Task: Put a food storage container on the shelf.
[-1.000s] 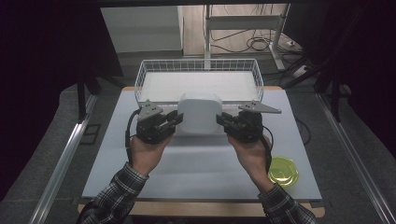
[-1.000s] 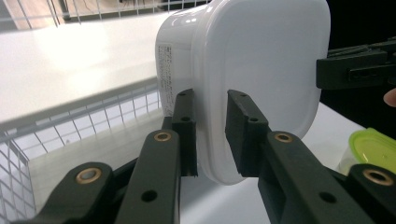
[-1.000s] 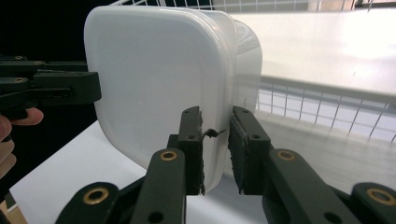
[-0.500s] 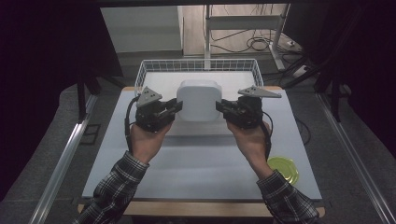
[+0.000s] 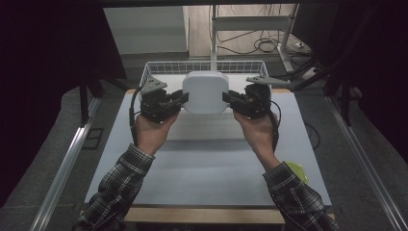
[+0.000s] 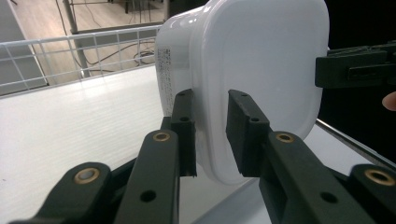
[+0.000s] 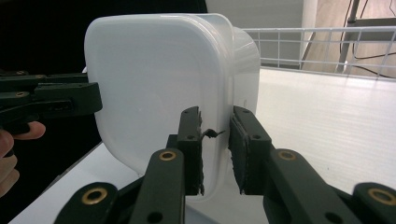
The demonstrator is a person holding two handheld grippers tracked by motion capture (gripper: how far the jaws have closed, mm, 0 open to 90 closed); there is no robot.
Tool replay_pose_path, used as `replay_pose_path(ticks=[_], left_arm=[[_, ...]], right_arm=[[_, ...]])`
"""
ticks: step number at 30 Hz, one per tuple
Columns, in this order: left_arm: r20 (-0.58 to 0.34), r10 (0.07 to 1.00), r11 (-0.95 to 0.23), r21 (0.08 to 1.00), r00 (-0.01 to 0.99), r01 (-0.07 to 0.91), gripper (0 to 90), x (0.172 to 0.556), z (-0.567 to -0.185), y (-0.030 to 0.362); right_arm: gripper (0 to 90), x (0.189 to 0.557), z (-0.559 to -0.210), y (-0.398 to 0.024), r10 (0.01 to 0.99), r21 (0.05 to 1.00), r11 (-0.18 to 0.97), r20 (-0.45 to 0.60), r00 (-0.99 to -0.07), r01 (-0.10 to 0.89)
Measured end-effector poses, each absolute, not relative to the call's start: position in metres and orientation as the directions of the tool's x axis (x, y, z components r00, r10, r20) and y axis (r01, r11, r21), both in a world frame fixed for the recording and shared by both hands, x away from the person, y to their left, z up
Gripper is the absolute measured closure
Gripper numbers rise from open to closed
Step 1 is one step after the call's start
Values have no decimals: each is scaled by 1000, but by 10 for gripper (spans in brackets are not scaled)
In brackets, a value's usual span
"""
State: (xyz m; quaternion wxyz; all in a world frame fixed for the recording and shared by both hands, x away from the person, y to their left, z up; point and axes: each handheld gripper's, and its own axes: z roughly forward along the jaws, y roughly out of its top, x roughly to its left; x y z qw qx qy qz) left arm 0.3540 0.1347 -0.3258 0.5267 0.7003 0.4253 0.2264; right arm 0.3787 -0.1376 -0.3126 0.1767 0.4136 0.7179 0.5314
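A white, rounded-square plastic container (image 5: 205,91) hangs in the air between both grippers, tilted on its side just in front of the wire basket (image 5: 202,64). My left gripper (image 5: 182,98) is shut on its left edge. In the left gripper view the two pads (image 6: 184,123) pinch the container's (image 6: 261,70) rim, with the left gripper (image 6: 210,135) straddling it. My right gripper (image 5: 227,97) is shut on the opposite edge. Its own view shows the right gripper (image 7: 215,149) clamped on the container's (image 7: 154,79) wall, with the left gripper (image 7: 56,100) across from it.
The white wire basket stands at the table's far edge with a white floor inside (image 6: 84,121). The pale table top (image 5: 202,159) lies below the hands. A yellow-green round thing (image 5: 296,169) sits near the right forearm. Dark floor and metal rails flank the table.
Both hands have risen and moved away from the person toward the basket, carrying the container between them. The grips on it look the same.
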Motion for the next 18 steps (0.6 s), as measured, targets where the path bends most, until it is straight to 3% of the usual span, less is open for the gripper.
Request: replay_pose_path(ticks=[10, 18], left_arm=[[-151, 830, -72, 926, 537, 372, 725, 364, -327, 140], [-150, 812, -84, 926, 564, 368, 620, 372, -328, 139]], right_arm=[[742, 392, -308, -132, 780, 903, 97, 192, -596, 419], [682, 402, -307, -131, 779, 898, 92, 204, -593, 430]])
